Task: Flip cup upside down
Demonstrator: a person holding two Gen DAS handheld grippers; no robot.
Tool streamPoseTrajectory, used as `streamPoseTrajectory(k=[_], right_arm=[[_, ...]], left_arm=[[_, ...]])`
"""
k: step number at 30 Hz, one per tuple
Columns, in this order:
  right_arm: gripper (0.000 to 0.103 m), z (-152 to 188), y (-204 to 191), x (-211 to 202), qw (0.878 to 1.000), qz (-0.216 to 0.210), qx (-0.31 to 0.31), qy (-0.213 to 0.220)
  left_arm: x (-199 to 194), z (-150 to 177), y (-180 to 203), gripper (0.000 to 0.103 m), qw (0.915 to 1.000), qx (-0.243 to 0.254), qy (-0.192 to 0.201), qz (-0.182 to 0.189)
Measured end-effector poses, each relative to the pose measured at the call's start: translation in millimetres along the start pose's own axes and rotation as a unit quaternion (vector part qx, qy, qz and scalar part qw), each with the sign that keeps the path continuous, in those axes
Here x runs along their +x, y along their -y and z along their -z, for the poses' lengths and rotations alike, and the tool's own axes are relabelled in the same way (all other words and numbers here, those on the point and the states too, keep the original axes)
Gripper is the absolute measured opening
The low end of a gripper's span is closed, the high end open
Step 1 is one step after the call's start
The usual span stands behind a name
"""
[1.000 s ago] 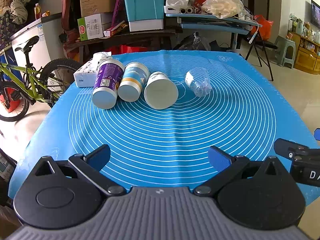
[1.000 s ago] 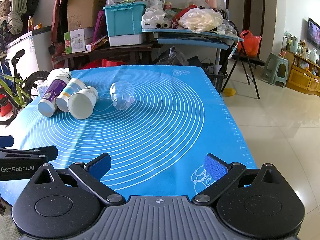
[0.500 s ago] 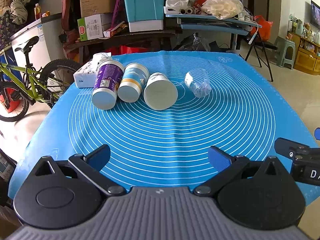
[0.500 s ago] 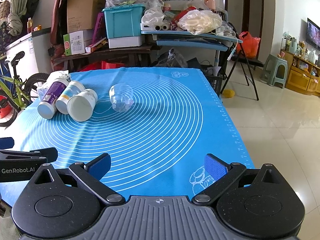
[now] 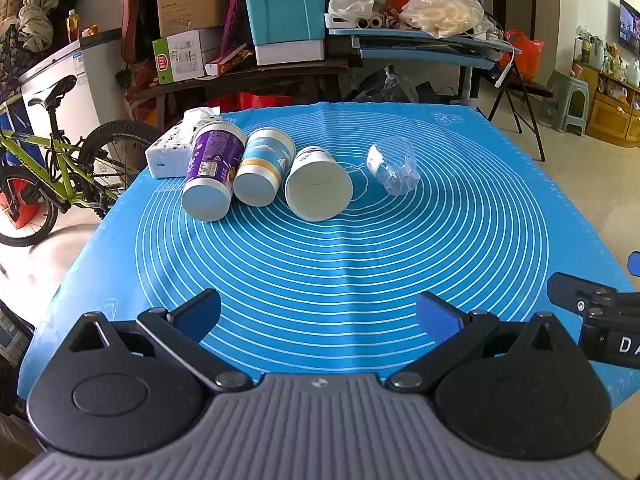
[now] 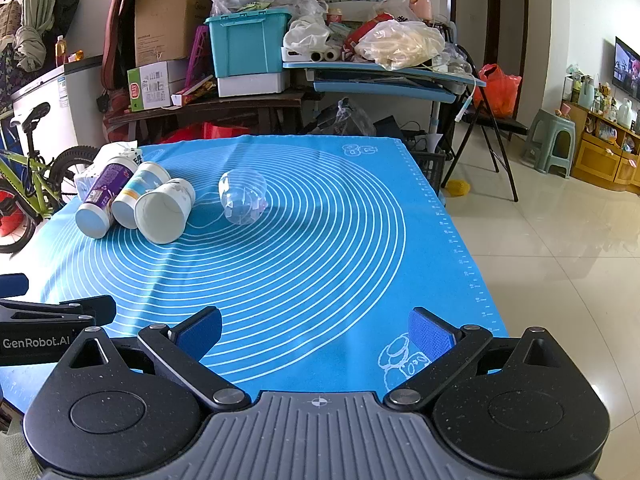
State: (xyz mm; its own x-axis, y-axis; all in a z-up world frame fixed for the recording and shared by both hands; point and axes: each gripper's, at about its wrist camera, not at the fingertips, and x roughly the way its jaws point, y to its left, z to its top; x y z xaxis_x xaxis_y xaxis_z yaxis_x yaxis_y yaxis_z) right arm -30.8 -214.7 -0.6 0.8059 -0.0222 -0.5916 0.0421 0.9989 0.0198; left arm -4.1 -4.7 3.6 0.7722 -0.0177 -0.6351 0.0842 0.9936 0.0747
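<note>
Left gripper (image 5: 318,314) hovering low over the near edge of the blue silicone mat (image 5: 340,280), jaws spread wide, blue pads (image 5: 200,314) gripping nothing. Right gripper (image 6: 314,330) likewise gaping wide and empty over the mat's near right part, above a small white cartoon print (image 6: 402,356). Each device peeking into the other's view: the right one at the right edge of the left wrist view, the left one at the left edge of the right wrist view.

Lying well beyond both grippers, on the far half of the mat, a row of four cups, all on their sides. Resting farthest right, a clear plastic cup (image 5: 394,170), apart from the others and nearest the middle of the white ring pattern. Lying left of it, a white paper cup (image 5: 318,184) with its open mouth turned toward the cameras. Touching that one or nearly so, a blue-and-white cup (image 5: 262,172) with an orange band, base end facing forward. Sitting just beside it, a purple cup (image 5: 212,172), base end forward too. Leaning behind the purple cup at the mat's far left corner, a white tissue pack (image 5: 172,148).

Standing past the table's left side, a green bicycle (image 5: 48,168). Piling up behind the table, cardboard boxes, a teal storage bin (image 5: 284,10) and plastic bags on shelves.
</note>
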Motion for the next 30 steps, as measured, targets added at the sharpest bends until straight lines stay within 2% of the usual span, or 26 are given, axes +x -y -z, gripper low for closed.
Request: streamPoseTrajectory(k=[30], right_arm=[[0.101, -3.2, 1.6, -0.1, 1.000, 0.001, 0.001, 0.001]], left_arm=[[0.1, -0.1, 1.9, 0.102, 1.0000, 0.004, 0.000, 0.003]])
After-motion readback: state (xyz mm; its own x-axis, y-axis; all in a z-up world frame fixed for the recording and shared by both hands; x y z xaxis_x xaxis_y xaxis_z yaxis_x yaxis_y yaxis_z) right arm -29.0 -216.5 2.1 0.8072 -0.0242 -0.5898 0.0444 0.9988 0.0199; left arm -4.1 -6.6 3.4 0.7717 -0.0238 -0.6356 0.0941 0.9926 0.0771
